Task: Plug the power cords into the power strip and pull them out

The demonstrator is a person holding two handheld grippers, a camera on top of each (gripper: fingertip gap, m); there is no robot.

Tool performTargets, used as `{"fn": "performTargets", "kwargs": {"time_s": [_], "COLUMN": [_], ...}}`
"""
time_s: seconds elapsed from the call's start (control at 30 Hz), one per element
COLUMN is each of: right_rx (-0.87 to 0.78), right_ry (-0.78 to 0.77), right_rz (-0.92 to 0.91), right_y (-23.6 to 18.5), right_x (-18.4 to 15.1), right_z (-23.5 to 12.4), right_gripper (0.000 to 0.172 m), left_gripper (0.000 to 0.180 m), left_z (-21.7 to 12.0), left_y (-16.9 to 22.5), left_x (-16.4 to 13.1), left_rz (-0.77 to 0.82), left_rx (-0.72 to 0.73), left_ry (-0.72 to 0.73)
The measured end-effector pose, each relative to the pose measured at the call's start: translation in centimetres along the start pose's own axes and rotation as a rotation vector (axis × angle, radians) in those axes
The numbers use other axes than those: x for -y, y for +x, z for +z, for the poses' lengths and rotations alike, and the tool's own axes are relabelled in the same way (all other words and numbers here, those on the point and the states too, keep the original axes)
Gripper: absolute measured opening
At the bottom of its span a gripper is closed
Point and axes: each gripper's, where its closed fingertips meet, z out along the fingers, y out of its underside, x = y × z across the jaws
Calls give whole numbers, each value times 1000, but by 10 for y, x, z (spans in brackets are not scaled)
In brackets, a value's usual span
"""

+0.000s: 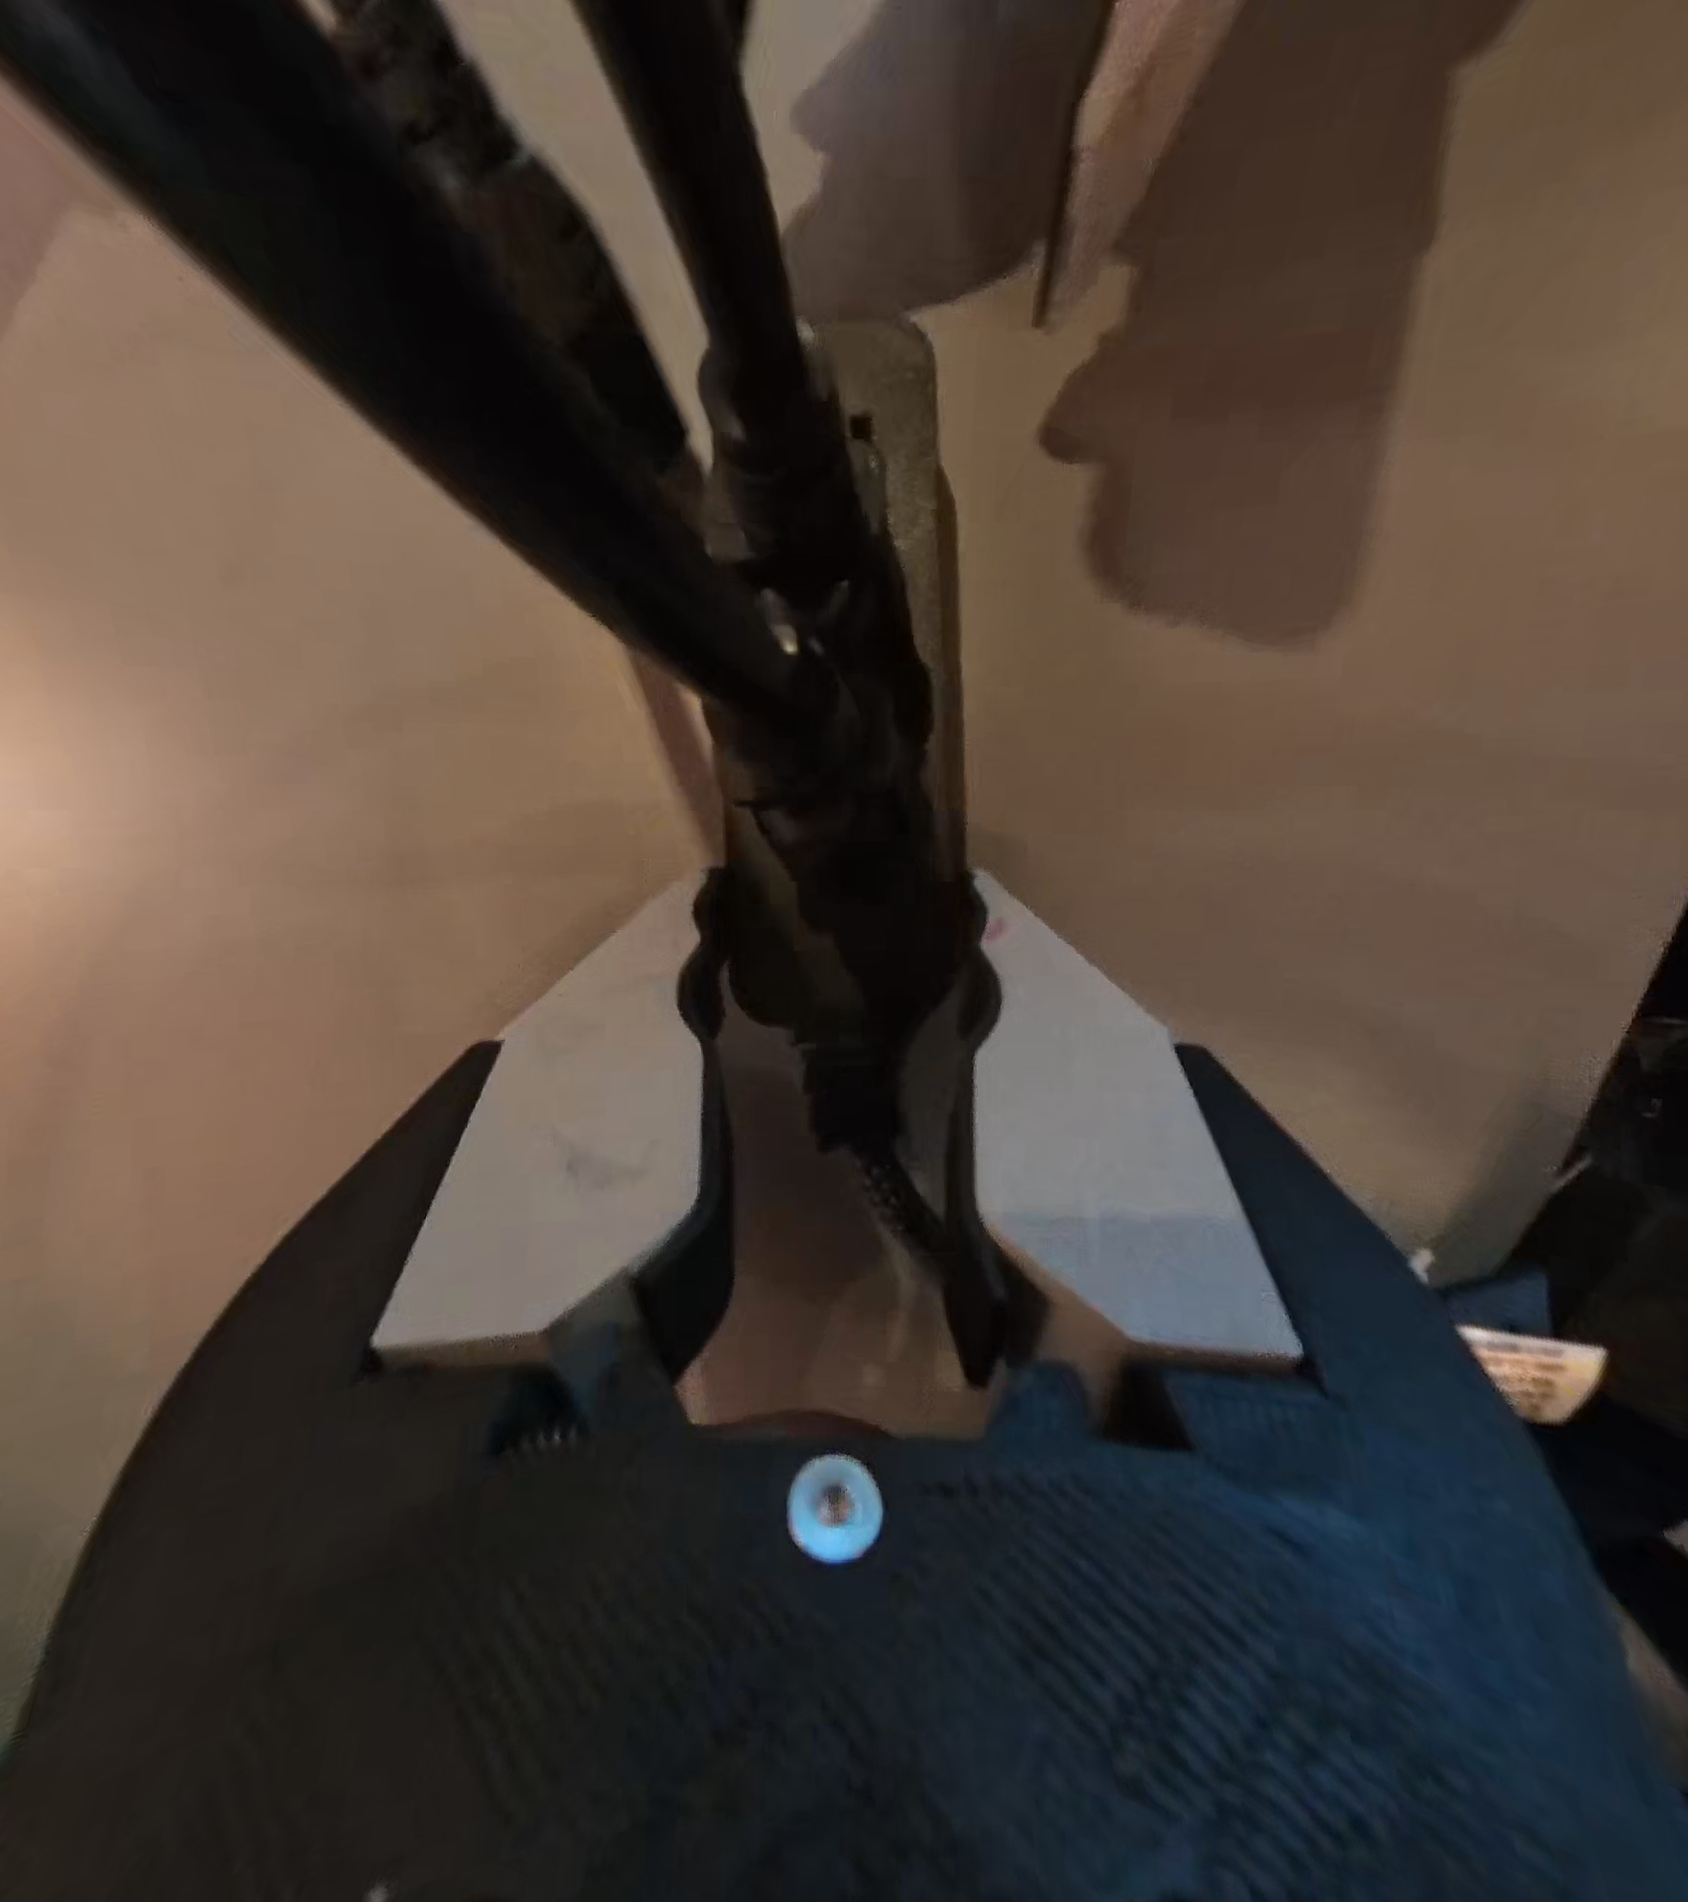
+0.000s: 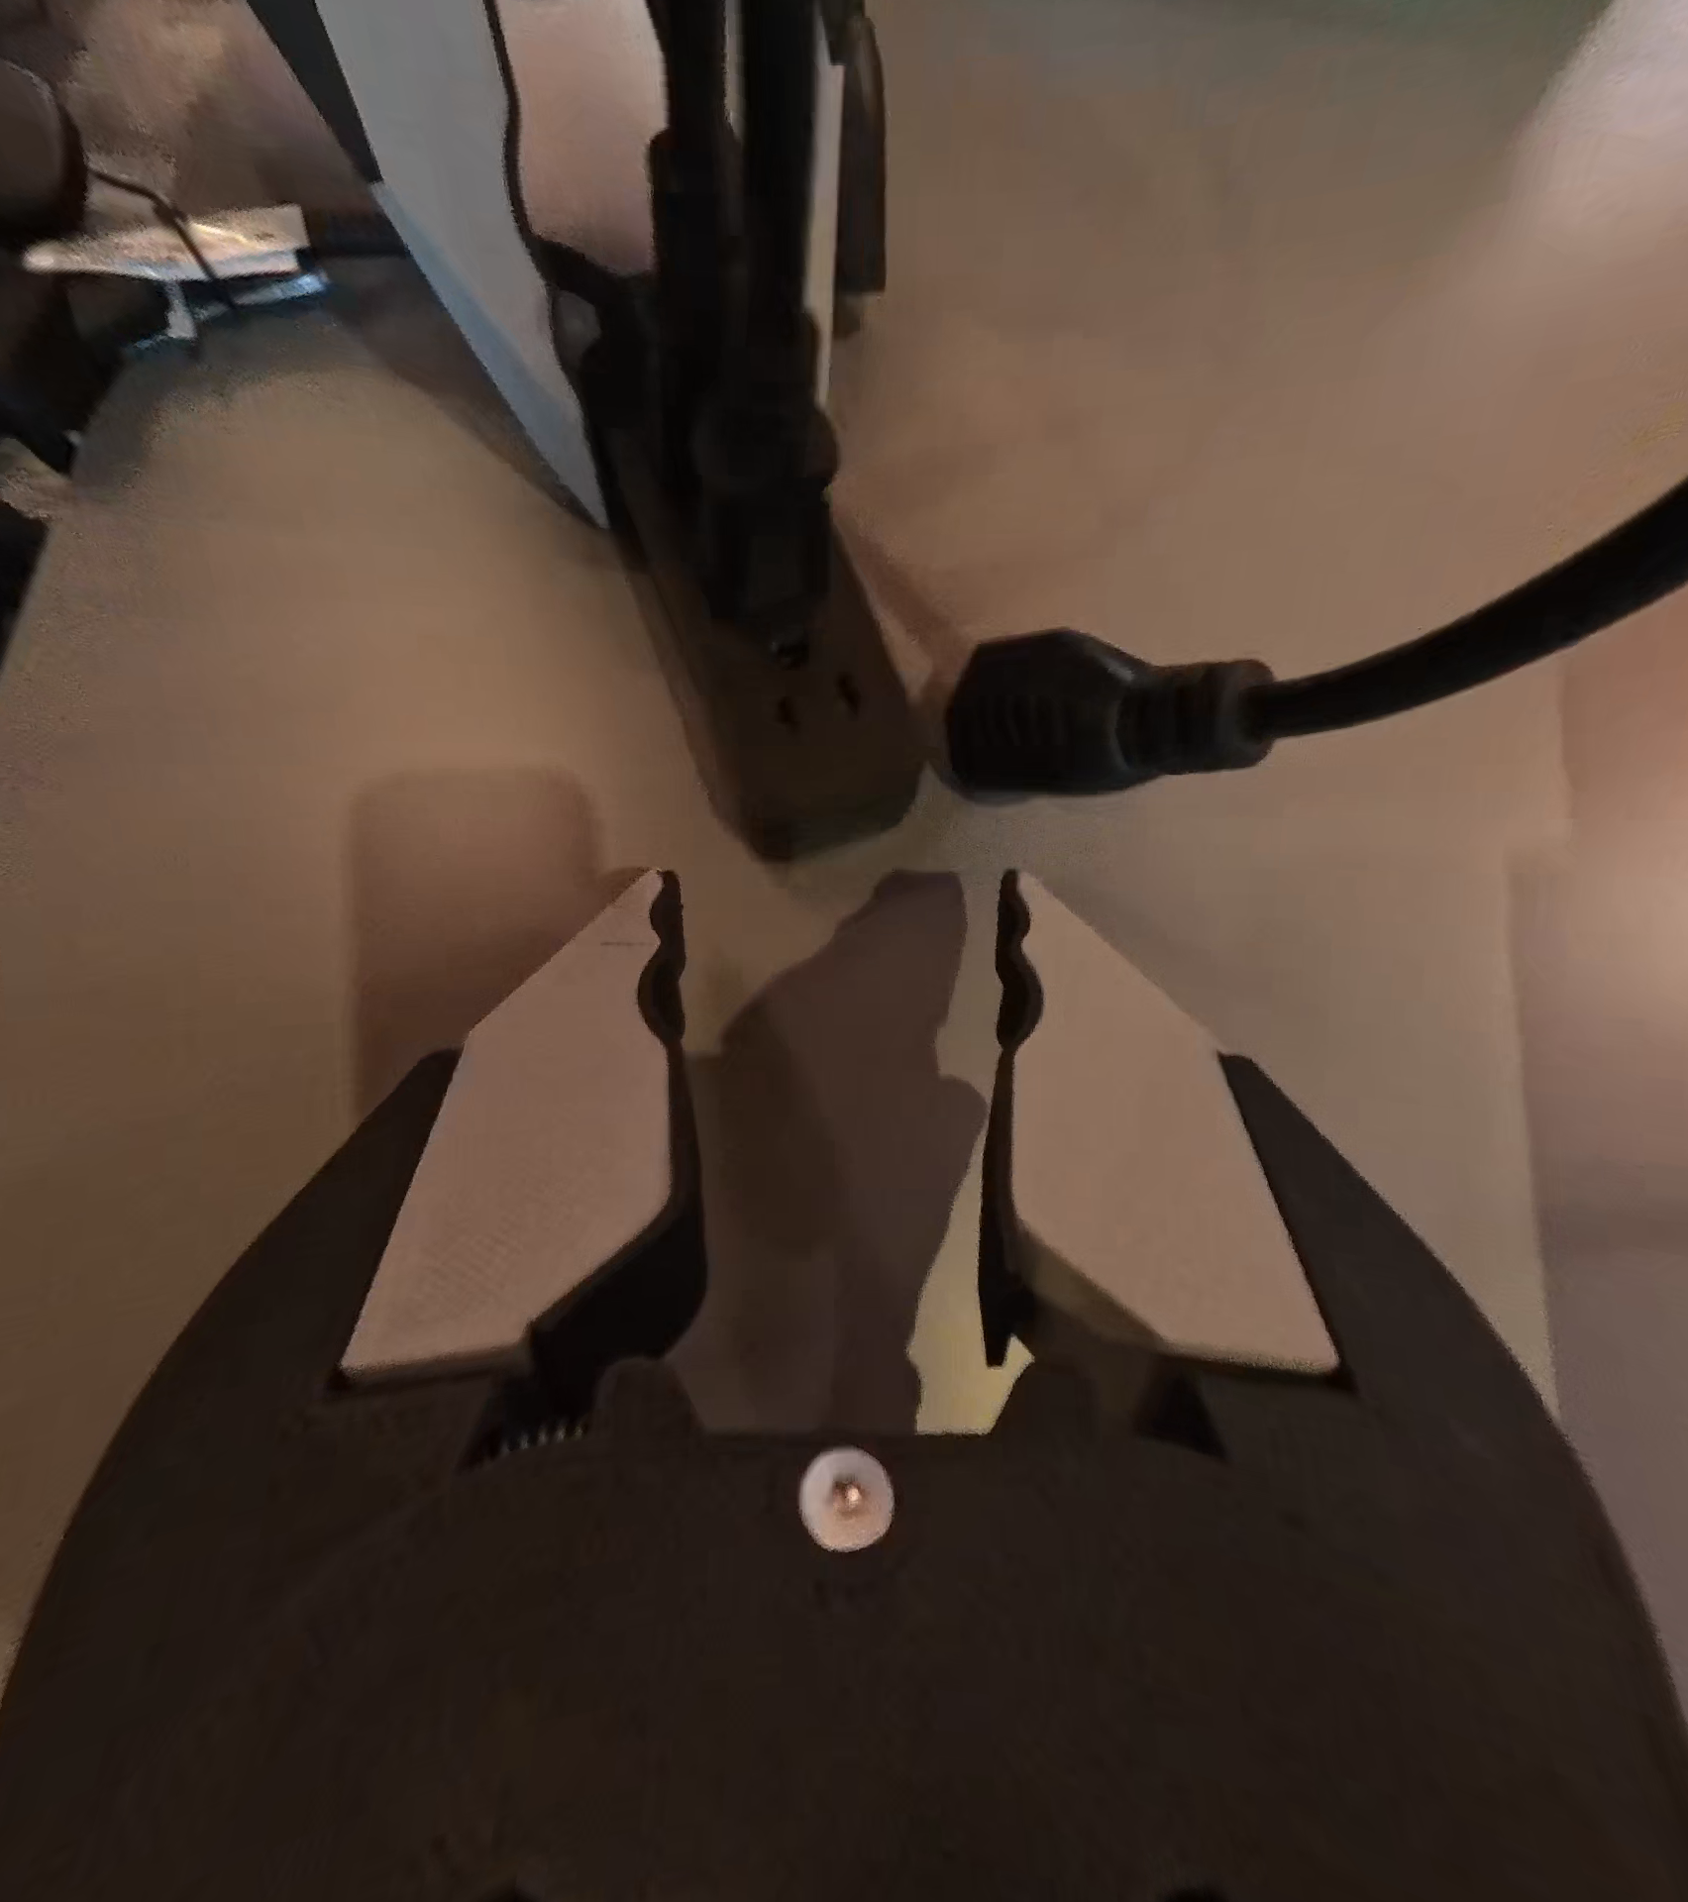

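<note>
With the left gripper clamped across the near end of the long dark power strip on the beige table, the loose black plug lies just right of the strip's free end, ahead-right of the open, empty right gripper, cord trailing right.
</note>
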Motion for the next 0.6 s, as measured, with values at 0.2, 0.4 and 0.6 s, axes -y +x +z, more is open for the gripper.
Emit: {"fn": "performTargets", "kwargs": {"time_s": [0.2,0.4,0.6], "right_rx": [7,36,102], "right_ry": [84,202,195], "right_rz": [48,65,82], "right_y": [6,7,0], "right_x": [-3,7,1], "right_z": [-23,-43,-34], "right_gripper": [69,68,71], "left_gripper": [43,53,48], "left_z": [28,38,7], "left_y": [19,20,15], "left_x": [41,63,41], "left_rz": [184,183,67], "left_rx": [-171,-211,-152], "left_ry": [-91,-100,-65]}}
